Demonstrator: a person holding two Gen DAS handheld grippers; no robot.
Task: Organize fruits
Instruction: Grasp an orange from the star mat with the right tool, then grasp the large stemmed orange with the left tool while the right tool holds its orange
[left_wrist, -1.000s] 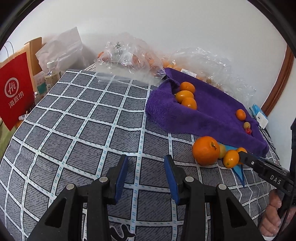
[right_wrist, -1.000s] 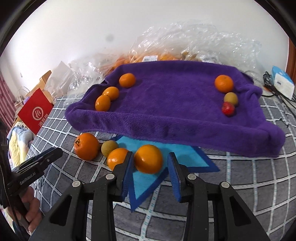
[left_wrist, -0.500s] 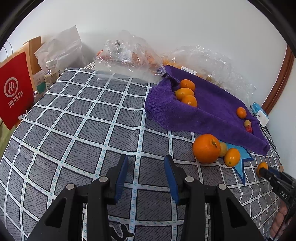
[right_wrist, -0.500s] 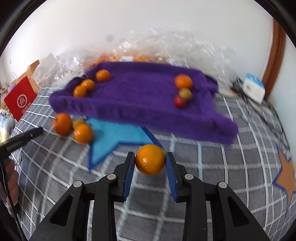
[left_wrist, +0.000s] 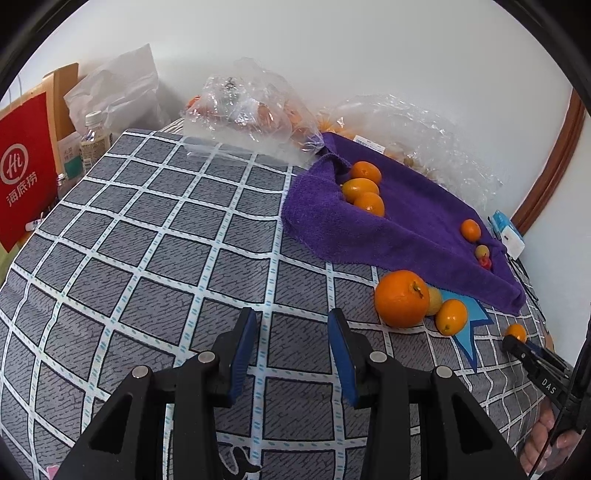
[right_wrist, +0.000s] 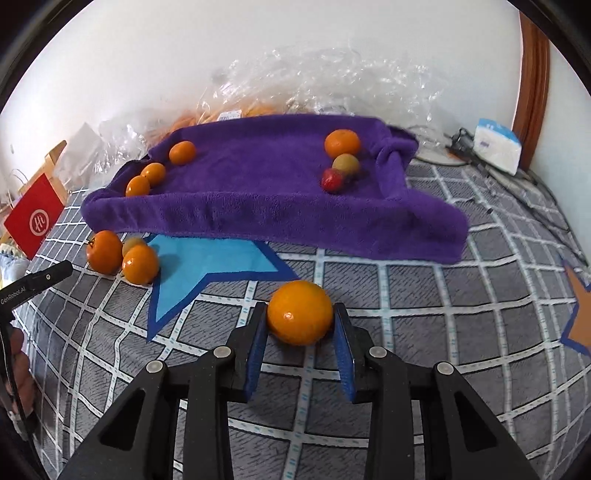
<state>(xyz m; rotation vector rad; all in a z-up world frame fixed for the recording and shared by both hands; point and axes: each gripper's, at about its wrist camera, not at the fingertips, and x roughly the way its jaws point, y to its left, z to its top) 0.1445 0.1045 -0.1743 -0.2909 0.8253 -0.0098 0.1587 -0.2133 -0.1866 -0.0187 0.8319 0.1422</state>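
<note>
Tilting downward, right gripper (right_wrist: 300, 325) clasps orange (right_wrist: 300, 312).

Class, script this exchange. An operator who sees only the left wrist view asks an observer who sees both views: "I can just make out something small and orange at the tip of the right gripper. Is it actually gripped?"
Observer: Yes. The right gripper has an orange between its fingers, with both blue pads against its sides.
Operator: Is there anything on the cover to the right of it?
Observer: Only an orange star patch with a blue border, at the right edge of the checked cover. No fruit lies there.
</note>
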